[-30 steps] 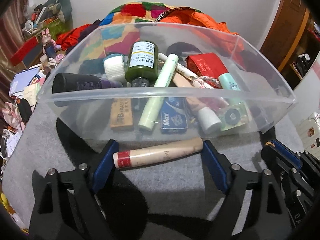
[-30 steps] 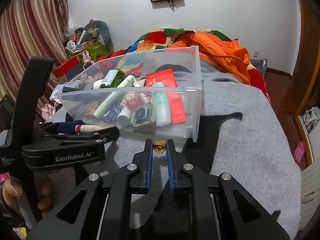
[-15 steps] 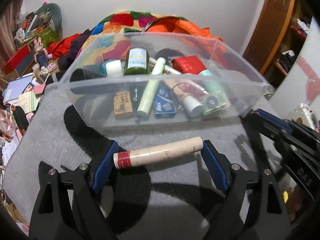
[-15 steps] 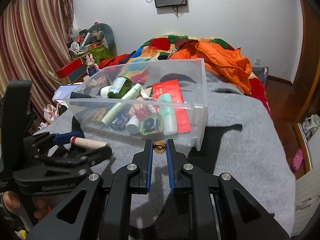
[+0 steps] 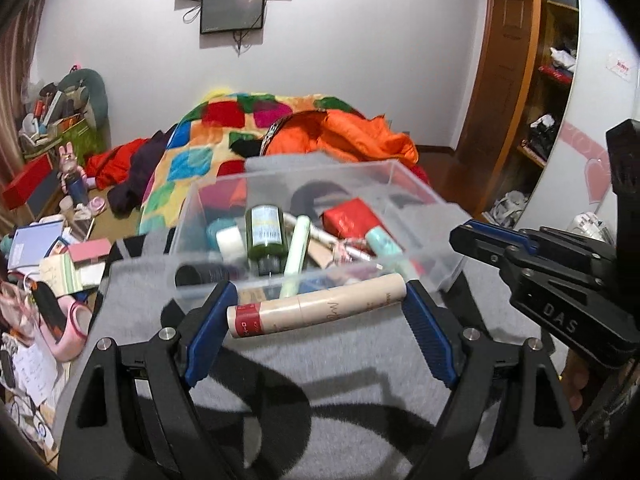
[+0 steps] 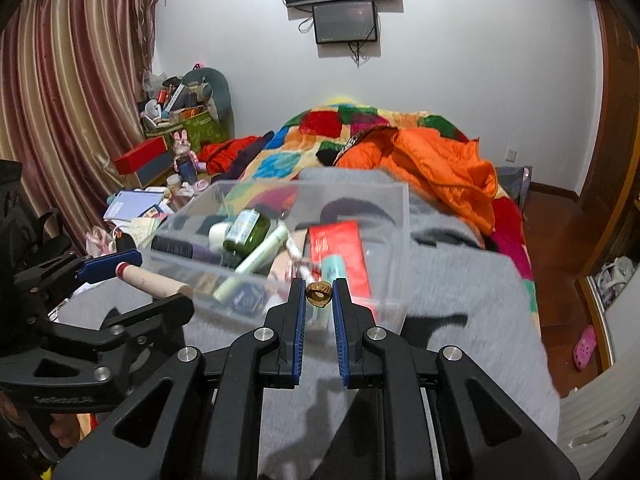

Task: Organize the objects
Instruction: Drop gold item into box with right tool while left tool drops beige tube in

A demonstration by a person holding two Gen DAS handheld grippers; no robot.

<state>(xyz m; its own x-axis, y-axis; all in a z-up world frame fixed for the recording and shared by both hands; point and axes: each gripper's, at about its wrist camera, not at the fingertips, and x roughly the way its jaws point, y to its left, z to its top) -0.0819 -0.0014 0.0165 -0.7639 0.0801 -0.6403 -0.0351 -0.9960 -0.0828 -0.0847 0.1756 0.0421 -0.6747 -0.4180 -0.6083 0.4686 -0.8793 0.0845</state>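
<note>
My left gripper (image 5: 316, 306) is shut on a beige tube with a red band (image 5: 320, 310), held crosswise in the air in front of the clear plastic bin (image 5: 424, 196). The tube also shows in the right wrist view (image 6: 156, 280). My right gripper (image 6: 319, 294) is shut on a small brown walnut-like object (image 6: 319, 291), held above the near wall of the bin (image 6: 402, 240). The bin holds a green bottle (image 5: 264, 232), a pale green tube (image 5: 296, 256), a red packet (image 5: 350, 220) and several other toiletries.
The bin stands on a grey blanket (image 5: 320, 364) on a bed with a patchwork quilt (image 5: 224, 128) and an orange jacket (image 6: 440, 168). Clutter of books and boxes (image 5: 52, 256) lies left of the bed. A wooden door (image 5: 500, 80) is at the right.
Both grippers have risen with their objects; the bin now sits lower and farther in both views. The tube and the walnut-like object stay gripped.
</note>
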